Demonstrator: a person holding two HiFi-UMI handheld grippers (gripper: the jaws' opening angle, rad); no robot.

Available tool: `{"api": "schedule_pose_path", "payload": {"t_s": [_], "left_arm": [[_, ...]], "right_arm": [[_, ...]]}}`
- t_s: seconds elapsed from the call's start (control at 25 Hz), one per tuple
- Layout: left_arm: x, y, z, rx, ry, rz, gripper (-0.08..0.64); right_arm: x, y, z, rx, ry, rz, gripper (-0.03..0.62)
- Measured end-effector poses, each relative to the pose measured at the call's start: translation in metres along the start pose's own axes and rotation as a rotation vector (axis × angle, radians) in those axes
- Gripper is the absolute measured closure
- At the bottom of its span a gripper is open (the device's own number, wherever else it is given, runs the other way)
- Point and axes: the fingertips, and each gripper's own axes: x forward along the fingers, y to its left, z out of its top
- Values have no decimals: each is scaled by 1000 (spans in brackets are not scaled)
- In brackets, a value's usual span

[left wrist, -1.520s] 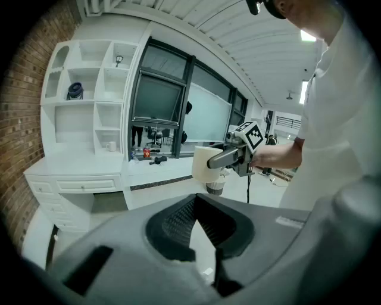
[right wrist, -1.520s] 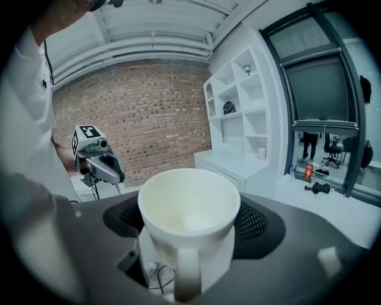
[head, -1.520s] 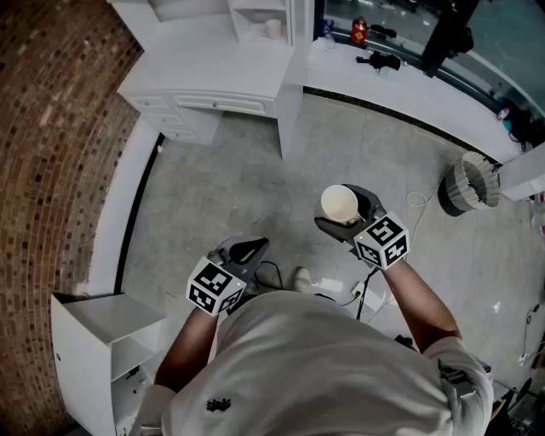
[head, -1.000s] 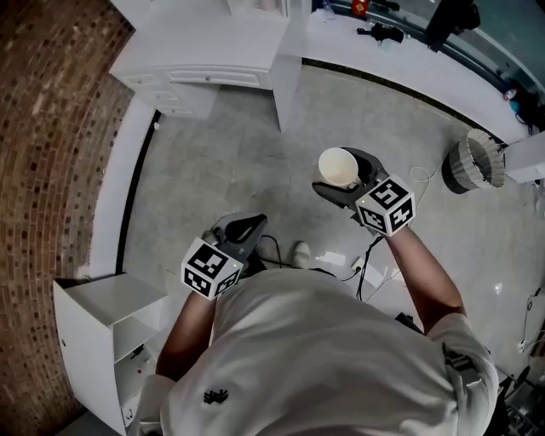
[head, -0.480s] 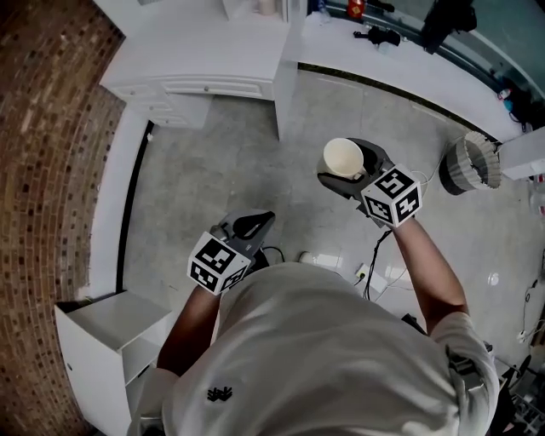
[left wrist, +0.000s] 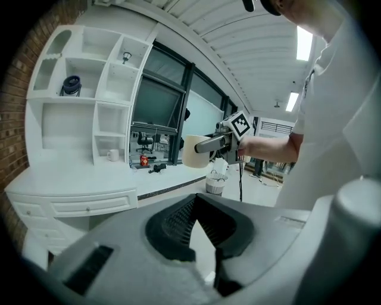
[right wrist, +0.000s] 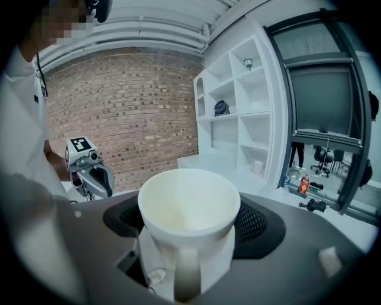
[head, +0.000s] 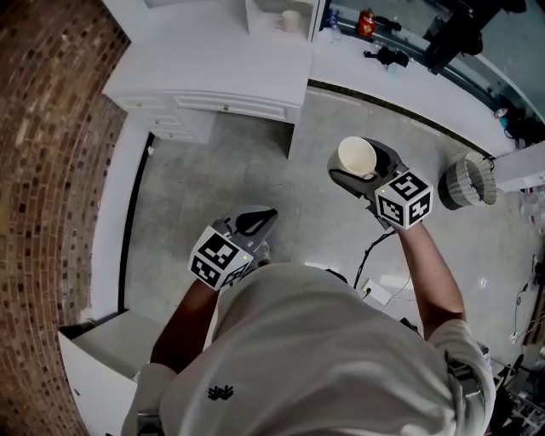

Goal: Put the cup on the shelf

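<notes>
A white cup (head: 356,156) stands upright between the jaws of my right gripper (head: 364,173), which is shut on it, held over the grey floor. In the right gripper view the cup (right wrist: 189,208) fills the middle, handle toward the camera, inside empty. The white shelf unit (right wrist: 238,119) rises ahead to the right, its compartments also seen in the left gripper view (left wrist: 89,107). My left gripper (head: 258,221) hangs lower left, shut on nothing, its pads (left wrist: 175,223) meeting at the tips. The left gripper view also shows the cup (left wrist: 191,152) in the right gripper (left wrist: 217,142).
Another white mug (head: 290,20) sits in a low shelf compartment above a white counter with drawers (head: 213,77). A brick wall (head: 51,170) runs along the left. A waste basket (head: 464,180), floor cables (head: 375,255) and a small white cabinet (head: 94,366) are nearby.
The right gripper has carried the cup a little forward and to the right. The shelf's low compartment with its mug has come back into view. The left gripper stays shut.
</notes>
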Motion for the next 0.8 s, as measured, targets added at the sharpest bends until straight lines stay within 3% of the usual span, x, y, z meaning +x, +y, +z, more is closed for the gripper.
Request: {"api": "schedule_pose_path", "payload": {"t_s": [0.4,0.8], "left_arm": [[-47,80,-23,-1,20,-28,554],[-37,133,-4,-21,-12,-14,554]], "right_arm": [[79,7,56,-2,-21,-59,155],[135,-25,86,-24,-20,-41,155]]}}
